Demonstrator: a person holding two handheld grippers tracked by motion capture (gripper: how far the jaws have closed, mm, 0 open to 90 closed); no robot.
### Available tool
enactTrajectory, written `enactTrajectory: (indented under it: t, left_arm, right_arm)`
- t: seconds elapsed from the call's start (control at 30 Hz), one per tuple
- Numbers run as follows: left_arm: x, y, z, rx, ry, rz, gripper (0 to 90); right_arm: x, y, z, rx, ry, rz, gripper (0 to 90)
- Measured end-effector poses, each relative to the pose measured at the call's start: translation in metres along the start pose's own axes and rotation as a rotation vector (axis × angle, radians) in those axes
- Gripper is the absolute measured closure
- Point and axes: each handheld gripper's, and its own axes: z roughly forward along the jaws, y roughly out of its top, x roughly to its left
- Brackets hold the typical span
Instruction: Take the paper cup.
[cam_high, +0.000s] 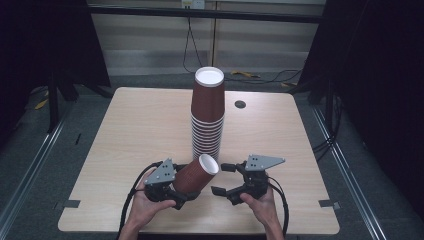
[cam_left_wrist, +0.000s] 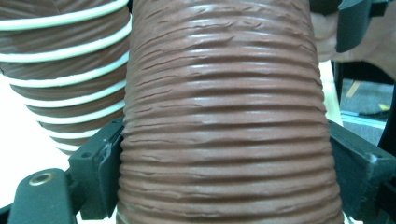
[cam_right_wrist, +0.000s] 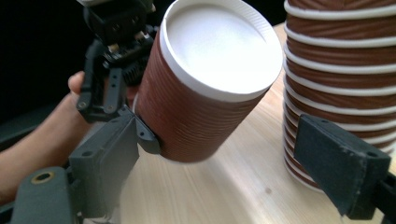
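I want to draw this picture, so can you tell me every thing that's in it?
single paper cup: one, brown ribbed with white base, tilted, held in the left gripper near the stack's foot
stack of paper cups: one tall upside-down stack, brown with white rims, table middle
table: one, light wood
cable hole: one, dark, right of the stack
left gripper: black, fingers shut on the single cup
right gripper: black, fingers open, beside the cup
hands: two, at the near edge
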Motion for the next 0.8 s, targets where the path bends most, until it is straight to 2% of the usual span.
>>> enactTrajectory:
  t: [0.37, 0.5, 0.6, 0.7, 0.8]
  left_arm:
    - [0.0005, 0.0044, 0.0004, 0.084, -0.002, 0.036, 13.3]
    - [0.0004, 0.0054, 0.0005, 0.101, -0.011, 0.047, 13.3]
    - [0.0006, 0.0052, -0.0001, 0.112, -0.013, 0.053, 13.4]
    - [0.0006, 0.0053, -0.0008, 0.126, -0.011, 0.056, 13.5]
    - [0.0001, 0.0065, -0.0015, 0.157, -0.010, 0.078, 13.5]
  right_arm:
    - [0.0013, 0.0022, 0.0002, 0.061, -0.005, -0.033, 13.5]
    - [0.0012, 0.0035, 0.0011, 0.086, -0.008, -0.043, 13.5]
    - [0.0009, 0.0042, 0.0023, 0.099, 0.018, -0.044, 13.5]
    - [0.0011, 0.0052, 0.0037, 0.118, 0.027, -0.053, 13.4]
    - [0.0020, 0.0065, 0.0054, 0.147, 0.025, -0.067, 13.4]
